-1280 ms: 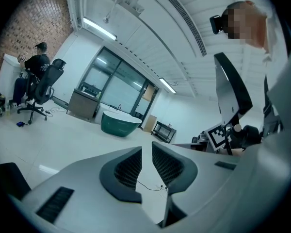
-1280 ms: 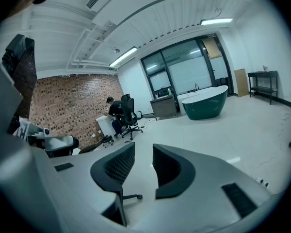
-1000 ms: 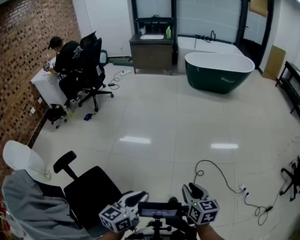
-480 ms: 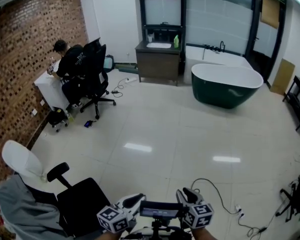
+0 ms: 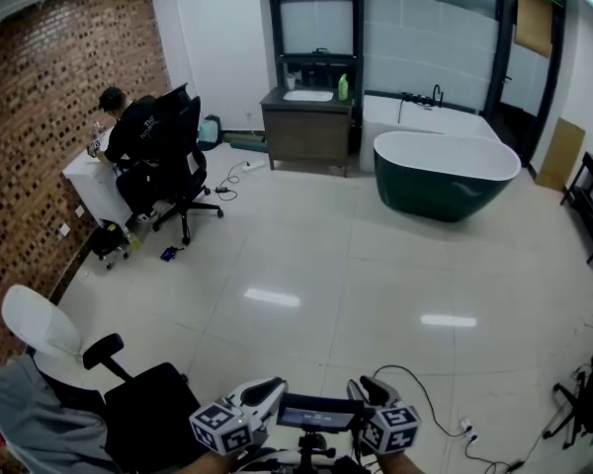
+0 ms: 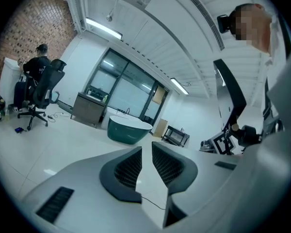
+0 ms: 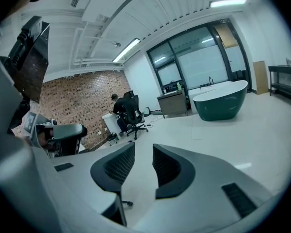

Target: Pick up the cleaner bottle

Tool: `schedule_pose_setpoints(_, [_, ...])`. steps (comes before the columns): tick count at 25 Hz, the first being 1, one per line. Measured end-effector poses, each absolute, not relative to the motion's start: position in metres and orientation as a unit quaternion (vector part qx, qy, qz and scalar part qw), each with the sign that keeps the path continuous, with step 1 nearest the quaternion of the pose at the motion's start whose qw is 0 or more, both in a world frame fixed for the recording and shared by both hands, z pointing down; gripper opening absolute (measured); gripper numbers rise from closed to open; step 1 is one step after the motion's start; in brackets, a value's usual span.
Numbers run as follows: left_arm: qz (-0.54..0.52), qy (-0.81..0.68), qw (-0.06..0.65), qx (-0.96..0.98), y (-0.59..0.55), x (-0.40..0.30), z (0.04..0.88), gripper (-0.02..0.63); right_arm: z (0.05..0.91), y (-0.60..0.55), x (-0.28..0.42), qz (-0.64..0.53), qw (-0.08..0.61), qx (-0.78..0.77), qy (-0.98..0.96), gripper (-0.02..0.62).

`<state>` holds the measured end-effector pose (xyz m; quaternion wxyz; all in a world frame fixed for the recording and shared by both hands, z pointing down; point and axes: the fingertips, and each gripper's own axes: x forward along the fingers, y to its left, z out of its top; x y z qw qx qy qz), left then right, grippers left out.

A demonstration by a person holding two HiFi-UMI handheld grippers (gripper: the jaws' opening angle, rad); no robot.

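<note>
Cleaner bottle [image 5: 343, 87] was small, green, upright at the right rear corner of the vanity [image 5: 301, 124] top, well apart from left gripper [image 6: 146, 152] and right gripper [image 7: 143, 154], both with jaws apart, empty.

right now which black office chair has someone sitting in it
The black chair by the brick wall, at the white desk: a person sits in it. The nearer black chair at bottom left has nobody in it.
</note>
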<state>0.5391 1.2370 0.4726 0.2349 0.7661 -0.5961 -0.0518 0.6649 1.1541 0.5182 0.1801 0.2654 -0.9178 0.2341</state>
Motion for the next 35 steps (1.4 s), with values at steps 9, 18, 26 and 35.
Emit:
schedule_pose_setpoints(9, [-0.038, -0.593, 0.240, 0.767, 1.212, 0.529, 0.472, 0.064, 0.524, 1.135, 0.660, 0.248, 0.188, 0.265, -0.913, 0.107])
schedule_pose_setpoints(18, [-0.040, -0.592, 0.234, 0.770, 1.173, 0.468, 0.477, 0.064, 0.524, 1.096, 0.607, 0.237, 0.191, 0.274, -0.912, 0.107])
schedule_pose_setpoints(26, [-0.045, -0.578, 0.243, 0.778, 1.139, 0.381, 0.481, 0.064, 0.512, 1.066, 0.513, 0.226, 0.184, 0.272, -0.917, 0.107])
schedule_pose_setpoints(35, [-0.058, -0.570, 0.238, 0.785, 1.115, 0.319, 0.479, 0.066, 0.509, 1.046, 0.447, 0.213, 0.185, 0.278, -0.918, 0.107])
